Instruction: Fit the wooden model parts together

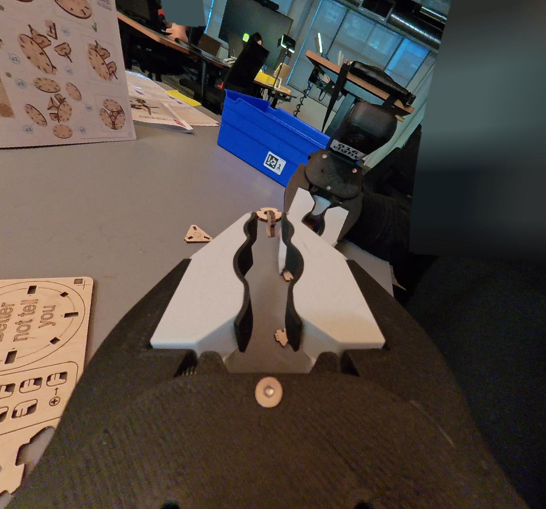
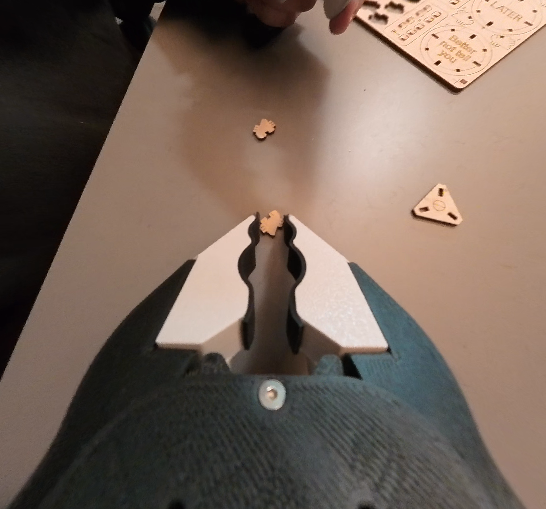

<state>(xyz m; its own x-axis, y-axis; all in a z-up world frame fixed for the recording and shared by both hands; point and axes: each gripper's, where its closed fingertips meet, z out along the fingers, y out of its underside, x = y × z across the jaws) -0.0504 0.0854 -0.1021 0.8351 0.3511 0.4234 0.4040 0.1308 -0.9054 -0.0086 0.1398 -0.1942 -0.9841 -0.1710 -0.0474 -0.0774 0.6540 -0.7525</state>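
Left wrist view puts our left gripper (image 1: 268, 218) nearest, narrow and pinching a small round wooden disc (image 1: 267, 214) with a slotted piece through it. Beyond, our right gripper (image 2: 271, 220) has its pads against a small notched wooden piece (image 2: 271, 223) lying on the grey table (image 2: 325, 140). A second notched piece (image 2: 264, 129) and a wooden triangle (image 2: 437, 206) lie farther off.

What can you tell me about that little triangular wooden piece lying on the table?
The triangular wooden piece is a thin, flat cut of pale plywood with rounded corners. It has three small slots, one pointing toward each corner, and an engraved circle with a line across its middle. It lies flat on the grey table, on its own, with nothing touching it, off to one side of both claws.
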